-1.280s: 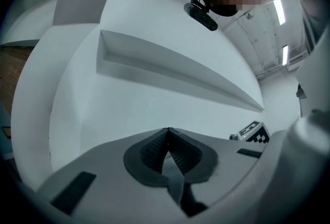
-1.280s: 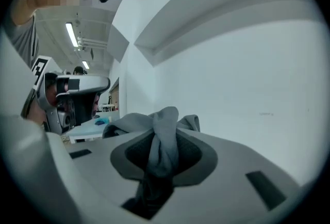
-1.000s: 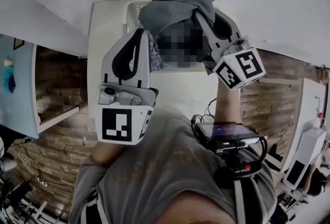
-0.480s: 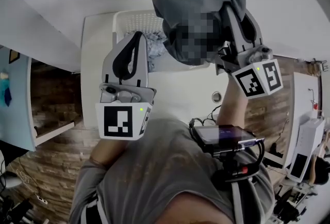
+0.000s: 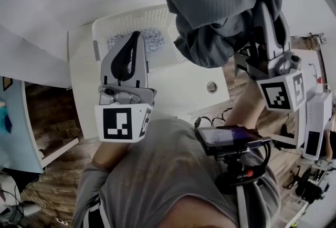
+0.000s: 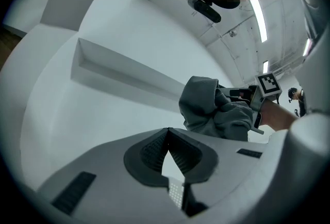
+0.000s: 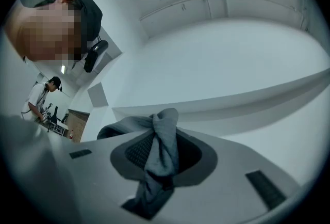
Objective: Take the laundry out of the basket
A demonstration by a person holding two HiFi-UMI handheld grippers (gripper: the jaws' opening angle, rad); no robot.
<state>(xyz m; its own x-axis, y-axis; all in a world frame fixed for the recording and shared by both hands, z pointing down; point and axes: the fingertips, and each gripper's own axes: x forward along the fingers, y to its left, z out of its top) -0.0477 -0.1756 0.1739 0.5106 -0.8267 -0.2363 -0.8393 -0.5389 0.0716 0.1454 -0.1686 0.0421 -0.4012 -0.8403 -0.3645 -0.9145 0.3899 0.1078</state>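
Right hand-held gripper (image 7: 165,139): clamped on grey garment (image 5: 220,6). Left hand-held gripper (image 6: 167,132): closed, empty. White basket (image 5: 105,30): far edge of worktop (image 5: 173,82).

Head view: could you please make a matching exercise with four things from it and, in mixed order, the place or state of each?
1 grey garment
2 left gripper
3 white basket
4 patterned cloth

a lies inside the basket
b stands on the white table
c fingers together, nothing between them
d clamped in the right gripper

Pairs: 1-d, 2-c, 3-b, 4-a
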